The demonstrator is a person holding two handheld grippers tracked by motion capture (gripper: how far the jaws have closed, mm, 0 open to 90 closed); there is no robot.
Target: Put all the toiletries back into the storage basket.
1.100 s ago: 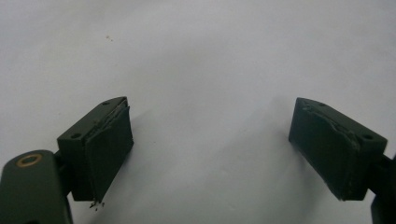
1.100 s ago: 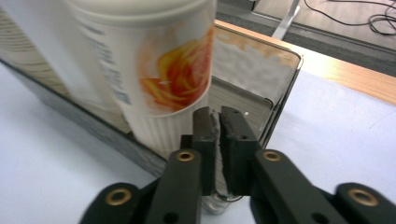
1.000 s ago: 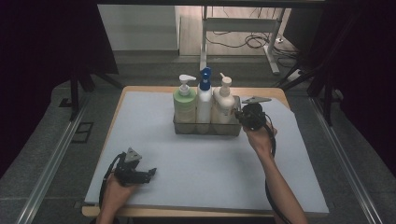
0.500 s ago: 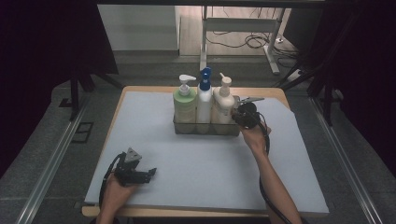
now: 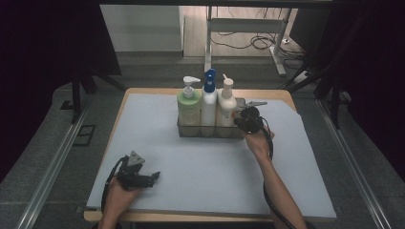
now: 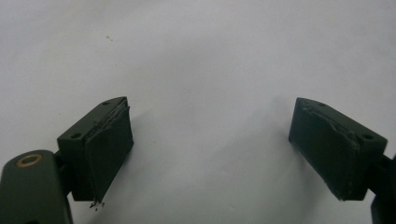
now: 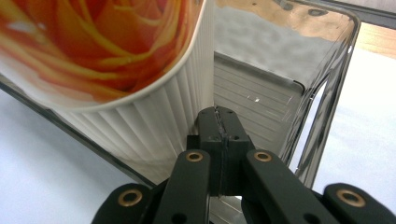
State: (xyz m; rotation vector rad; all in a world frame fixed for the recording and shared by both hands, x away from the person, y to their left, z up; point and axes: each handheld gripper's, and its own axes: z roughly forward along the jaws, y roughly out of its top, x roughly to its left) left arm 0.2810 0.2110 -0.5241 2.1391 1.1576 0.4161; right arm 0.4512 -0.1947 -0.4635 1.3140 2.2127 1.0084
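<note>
Three pump bottles [image 5: 206,107] sit in our caddy [image 5: 239,130]; right gripper [image 7: 219,122] jaws pinched together at its rim, left gripper [image 6: 210,149] jaws wide, empty.

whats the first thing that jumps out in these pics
Three pump bottles stand in a row in a clear tray at the far middle of the table: a green bottle, a white bottle with a blue pump, and a cream bottle. The right gripper sits at the tray's right end, fingers pressed together by the cream bottle's ribbed side. The left gripper rests near the table's front left corner, fingers spread wide over the bare mat.
</note>
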